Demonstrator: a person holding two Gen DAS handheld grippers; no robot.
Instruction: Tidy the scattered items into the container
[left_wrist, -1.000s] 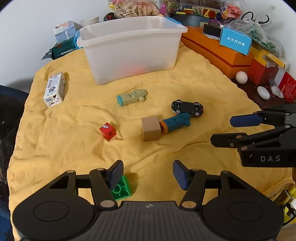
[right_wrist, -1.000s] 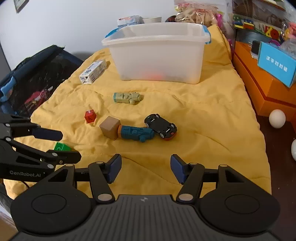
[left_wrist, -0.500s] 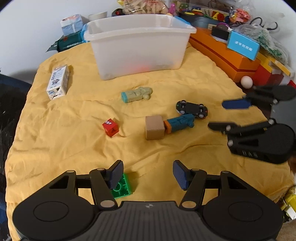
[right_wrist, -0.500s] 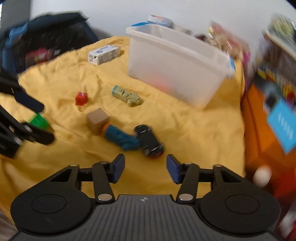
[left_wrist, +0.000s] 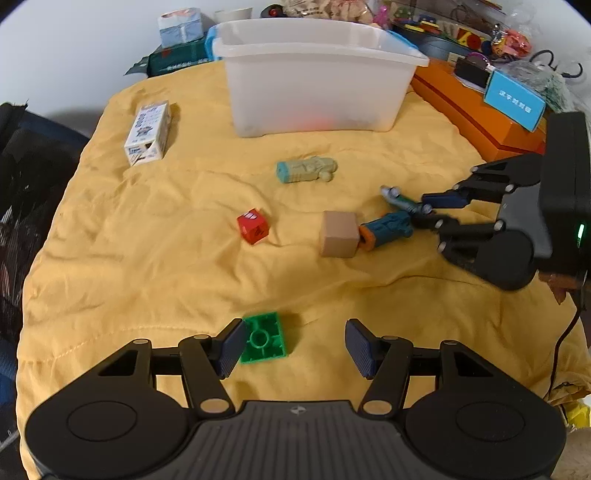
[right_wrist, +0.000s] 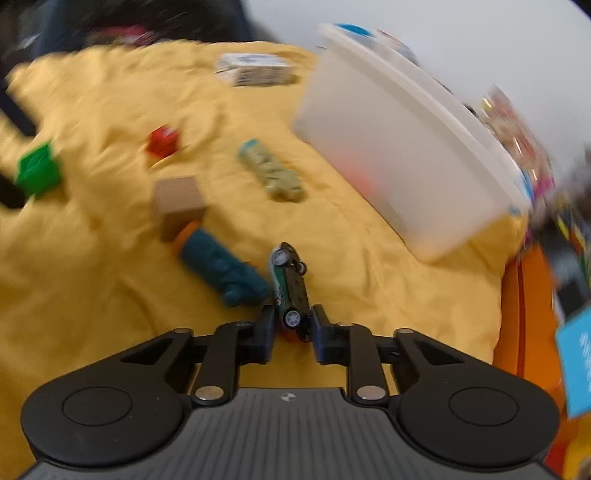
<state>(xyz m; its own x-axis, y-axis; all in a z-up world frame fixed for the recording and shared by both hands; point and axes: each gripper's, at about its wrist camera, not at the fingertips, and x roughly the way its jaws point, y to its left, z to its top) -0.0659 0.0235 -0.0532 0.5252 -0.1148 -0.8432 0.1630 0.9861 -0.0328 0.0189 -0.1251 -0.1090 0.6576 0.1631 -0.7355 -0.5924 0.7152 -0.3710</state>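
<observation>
Your right gripper (right_wrist: 293, 334) has its fingers closed to a narrow gap around the rear of the toy car (right_wrist: 290, 286), which stands on edge between the pads, nose pointing away, with wheels facing right; the side-on pinch suits its slim body. Whether it is lifted off the yellow cloth (left_wrist: 147, 258) cannot be told from the blurred right wrist view. The teal figure (right_wrist: 225, 267) lies just beside the car, its orange end against the tan cube (right_wrist: 179, 205). Your left gripper (left_wrist: 291, 341) hangs low with fingers spread wide and nothing held; the green brick (left_wrist: 264, 338) sits just inside the left pad, likely the next pick. The white bin (left_wrist: 314, 77) stands at the far edge of the cloth, open-topped, something reddish showing through its wall. Still loose: the red cube (left_wrist: 253, 226), the pale green figure (left_wrist: 306, 169) and the small carton (left_wrist: 147, 133).
</observation>
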